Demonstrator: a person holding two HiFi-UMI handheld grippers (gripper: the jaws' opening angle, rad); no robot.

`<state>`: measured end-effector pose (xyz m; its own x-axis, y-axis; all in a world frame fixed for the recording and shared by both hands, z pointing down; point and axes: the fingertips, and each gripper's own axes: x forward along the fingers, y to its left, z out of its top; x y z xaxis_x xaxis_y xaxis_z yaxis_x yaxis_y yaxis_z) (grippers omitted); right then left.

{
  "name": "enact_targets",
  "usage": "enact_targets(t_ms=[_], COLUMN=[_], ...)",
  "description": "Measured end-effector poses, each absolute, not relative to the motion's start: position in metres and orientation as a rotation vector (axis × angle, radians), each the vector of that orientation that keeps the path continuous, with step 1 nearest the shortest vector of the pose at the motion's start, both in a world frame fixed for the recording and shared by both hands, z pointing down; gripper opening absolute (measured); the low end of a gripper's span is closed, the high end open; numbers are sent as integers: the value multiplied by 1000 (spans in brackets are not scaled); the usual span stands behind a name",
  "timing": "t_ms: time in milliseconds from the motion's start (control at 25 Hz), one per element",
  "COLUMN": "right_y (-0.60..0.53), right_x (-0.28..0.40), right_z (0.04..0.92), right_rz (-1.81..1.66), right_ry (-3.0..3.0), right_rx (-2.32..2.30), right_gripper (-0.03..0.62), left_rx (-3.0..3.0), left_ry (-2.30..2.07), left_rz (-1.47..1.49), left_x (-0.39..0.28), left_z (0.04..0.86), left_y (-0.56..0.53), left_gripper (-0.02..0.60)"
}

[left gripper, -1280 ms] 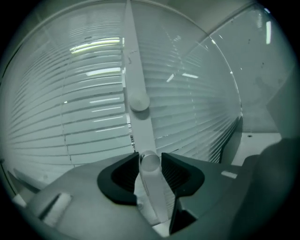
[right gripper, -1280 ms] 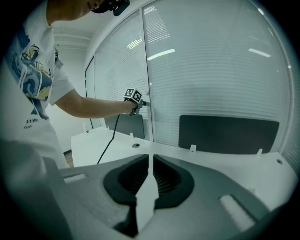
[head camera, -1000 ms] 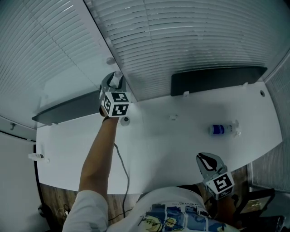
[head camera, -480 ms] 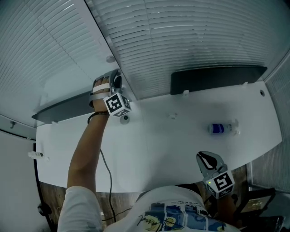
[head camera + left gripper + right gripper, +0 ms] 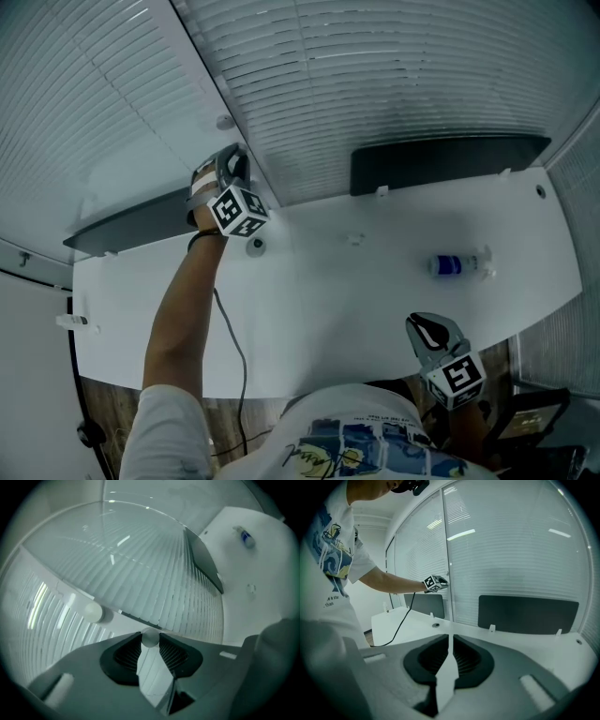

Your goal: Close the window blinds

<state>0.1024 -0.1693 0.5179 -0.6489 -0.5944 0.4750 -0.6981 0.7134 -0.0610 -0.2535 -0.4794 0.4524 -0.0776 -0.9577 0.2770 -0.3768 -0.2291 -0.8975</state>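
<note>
Since the earlier frame the left gripper [image 5: 232, 161] is sitting rolled about its own axis, its marker cube now showing corner-on where it was squarer to the camera, and the wrist and forearm are lying a little further toward the left of the head view. Its jaws have just been closing, and in the left gripper view they are pinching a small round knob [image 5: 150, 638] between their very tips, probably the end of the blinds' control, though I cannot tell whether it is a rod or a cord pull. The blinds [image 5: 394, 84] are filling the upper part of the head view, their slats not yet lying flat, and the knob is hanging at the frame post between the two panes, left of centre. A second, larger knob [image 5: 93, 612] is sticking out of that post to the upper left of the jaws. To do this step well, the grip is looking shallow, so the person is probably better off seating the knob deeper between the pads before twisting, then turning slowly about the rod's line, not pulling sideways, watching the slats close evenly. The right gripper [image 5: 429, 330] is resting in the same spot at the lower right of the head view, jaws together and holding nothing. On the white desk [image 5: 375, 309] the small bottle [image 5: 452, 266] is lying where it was.
</note>
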Motion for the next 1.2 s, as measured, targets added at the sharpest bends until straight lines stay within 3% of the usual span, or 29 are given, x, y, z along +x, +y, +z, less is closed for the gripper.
enact_targets(t_ms=[600,1200], right_y=[-175,-176], right_x=[95,96], right_z=[514,516], right_rz=[322,315], right_ry=[-2492,-2498], right_rx=[966,969], right_gripper=[20,20], left_rx=[-2332,-2722], left_ry=[2349,2556], left_rz=[-361,409], left_x=[-265,-265], left_z=[439,446], left_y=[-476,-479], left_gripper=[124,124])
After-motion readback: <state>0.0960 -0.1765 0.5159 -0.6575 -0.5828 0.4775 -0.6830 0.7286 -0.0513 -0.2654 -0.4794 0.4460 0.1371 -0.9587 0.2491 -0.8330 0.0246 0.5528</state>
